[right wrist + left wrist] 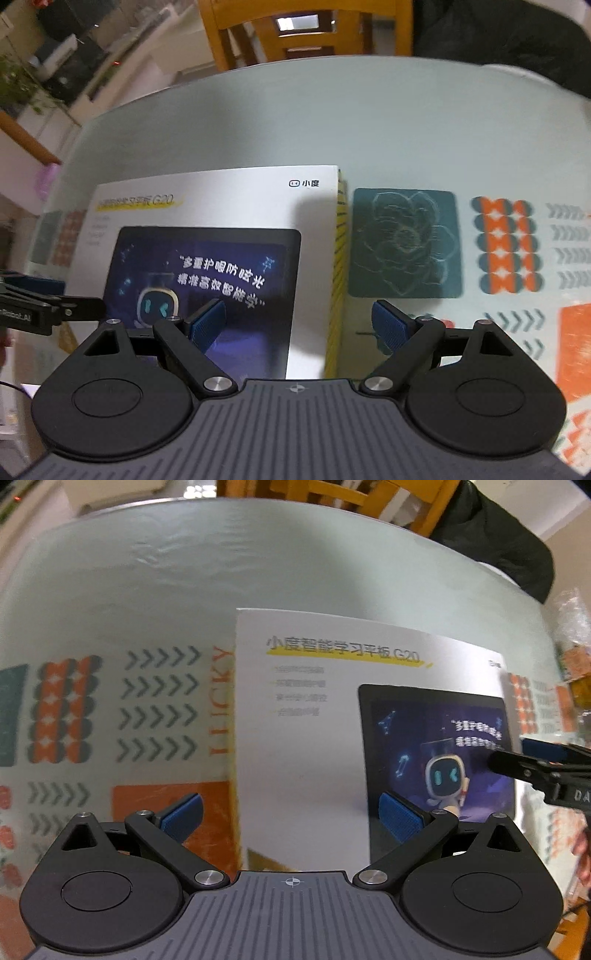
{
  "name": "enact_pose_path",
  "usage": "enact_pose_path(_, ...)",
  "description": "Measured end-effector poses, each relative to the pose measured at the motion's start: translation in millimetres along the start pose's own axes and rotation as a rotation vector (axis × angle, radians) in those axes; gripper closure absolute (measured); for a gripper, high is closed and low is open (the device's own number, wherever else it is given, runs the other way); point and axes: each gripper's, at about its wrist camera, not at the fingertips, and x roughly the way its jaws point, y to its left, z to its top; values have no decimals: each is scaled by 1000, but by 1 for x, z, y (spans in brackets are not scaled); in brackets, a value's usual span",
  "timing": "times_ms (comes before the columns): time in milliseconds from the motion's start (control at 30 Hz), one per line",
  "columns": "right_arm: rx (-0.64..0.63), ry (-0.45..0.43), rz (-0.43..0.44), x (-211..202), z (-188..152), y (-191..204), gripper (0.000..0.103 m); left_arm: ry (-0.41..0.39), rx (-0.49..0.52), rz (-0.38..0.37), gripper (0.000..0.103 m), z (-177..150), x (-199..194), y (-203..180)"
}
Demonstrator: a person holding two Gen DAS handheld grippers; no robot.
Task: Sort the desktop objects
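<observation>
The white tablet box (314, 738) lies flat on the table, its printed lid up, a picture of a dark tablet screen on its near right part and yellow striping down its right side, seen from the right wrist view. The left gripper (291, 814) hangs over the box's near left edge with its blue pads spread wide and holding nothing; the right gripper (299, 323) hangs over the near right edge, likewise spread and empty, one pad above the lid and the other past the striped side. By my reading the sorting has hardly begun: the box is untouched and both tools are only lined up for a two-sided lift (where it should go, the pictures do not show). Under it a patterned tablecloth (506, 243) shows orange and teal blocks, chevrons and a teal flower square just right of the box. Beyond the table's far edge stands a yellow wooden chair (306, 33); something dark hangs at far right, too blurred to name.
</observation>
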Motion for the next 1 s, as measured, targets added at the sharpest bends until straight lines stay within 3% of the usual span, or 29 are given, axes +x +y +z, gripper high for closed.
enact_pose_path(200, 60, 62, 177, 16, 10, -27, 0, 18, 11, -83, 0, 7, 11, 6)
enact_pose_path(333, 121, 127, 312, 32, 13, -46, 0, 31, 10, -110, 0, 14, 17, 6)
enact_pose_path(467, 122, 163, 391, 43, 18, -57, 0, 39, -6, -124, 0, 18, 18, 8)
enact_pose_path(667, 120, 160, 443, 49, 19, -65, 0, 3, -15, -129, 0, 15, 19, 8)
enact_pose_path(800, 121, 145, 462, 49, 17, -68, 0, -20, 17, -196, 0, 10, 18, 24)
enact_pose_path(900, 118, 157, 457, 49, 20, -67, 0, 18, -36, -264, 0, 10, 24, 43)
enact_pose_path(1000, 112, 161, 410, 46, 23, -59, 0, 21, -50, -269, 0, 11, 26, 44)
